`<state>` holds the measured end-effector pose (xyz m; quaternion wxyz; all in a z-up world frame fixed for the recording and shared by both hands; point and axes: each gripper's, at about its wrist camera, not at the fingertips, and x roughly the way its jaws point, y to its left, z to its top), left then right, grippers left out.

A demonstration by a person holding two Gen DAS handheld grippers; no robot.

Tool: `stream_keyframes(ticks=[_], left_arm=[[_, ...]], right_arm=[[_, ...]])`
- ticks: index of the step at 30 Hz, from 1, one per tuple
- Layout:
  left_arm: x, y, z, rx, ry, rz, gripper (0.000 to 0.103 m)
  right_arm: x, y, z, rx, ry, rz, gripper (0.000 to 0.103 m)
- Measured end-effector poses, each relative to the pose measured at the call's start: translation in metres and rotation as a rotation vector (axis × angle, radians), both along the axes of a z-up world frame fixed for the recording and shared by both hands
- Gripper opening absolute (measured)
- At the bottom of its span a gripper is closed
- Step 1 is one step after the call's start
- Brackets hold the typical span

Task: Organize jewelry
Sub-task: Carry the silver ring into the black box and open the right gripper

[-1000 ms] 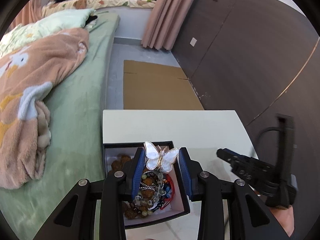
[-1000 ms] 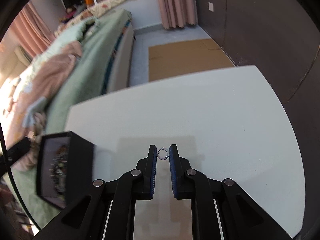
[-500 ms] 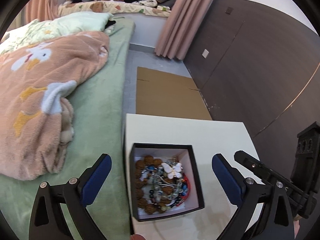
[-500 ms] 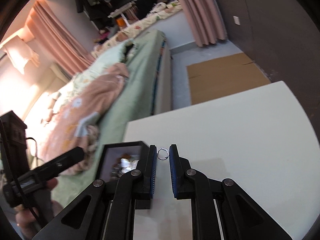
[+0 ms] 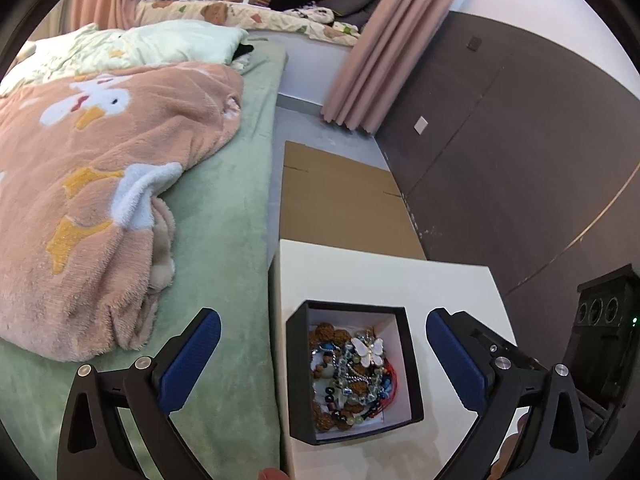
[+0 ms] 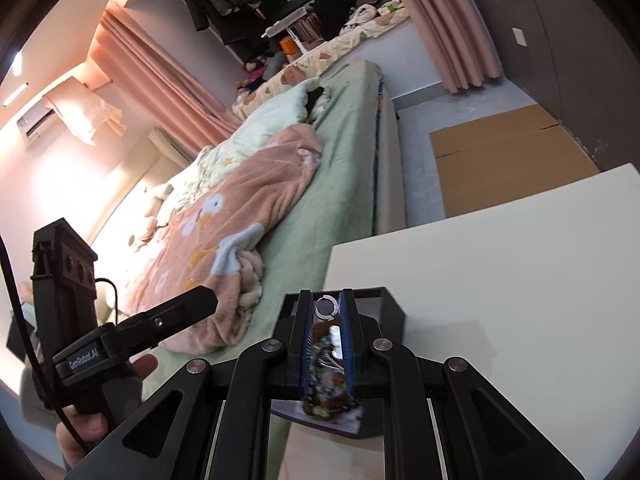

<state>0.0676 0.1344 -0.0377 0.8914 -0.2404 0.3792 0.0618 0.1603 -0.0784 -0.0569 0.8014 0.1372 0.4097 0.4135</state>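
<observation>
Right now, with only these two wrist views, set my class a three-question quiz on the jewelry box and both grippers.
1. True or false: the left gripper is shut on the butterfly brooch.
2. What does the right gripper pinch? A) silver ring B) bead bracelet C) nothing
3. Fill in: the black jewelry box stands on the white table at the edge beside the ____.

Key:
1. False: it is open, and the brooch lies in the box.
2. A
3. bed
</observation>
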Motion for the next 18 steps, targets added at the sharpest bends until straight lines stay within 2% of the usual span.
stream_keyframes(ticks=[4,6,7,8,9,15,18], left_arm=[[-0.001,0.007,0.001,0.001,-0.006,0.014,0.102],[0.0,0.009,0.001,0.003,-0.003,0.018,0.102],[0.001,0.01,0.0,0.004,-0.002,0.02,0.102],[0.001,0.011,0.0,0.004,-0.002,0.022,0.103],[0.001,0.012,0.001,0.003,-0.003,0.024,0.103],[0.002,0.008,0.002,0.004,-0.012,0.019,0.103],[0.003,0.004,0.002,0.01,-0.01,0.011,0.102]], right_arm=[[0.002,0.009,0.0,0.023,0.003,0.027,0.015],[0.004,0.013,-0.002,0.017,0.027,0.047,0.018],[0.007,0.015,-0.005,0.012,0.048,0.051,0.029],[0.008,0.014,-0.006,0.01,0.058,0.045,0.044],[0.009,0.012,-0.008,0.012,0.065,0.028,0.049],[0.016,-0.004,-0.008,0.011,0.09,-0.005,0.052],[0.017,-0.014,-0.005,0.001,0.088,-0.023,0.06]])
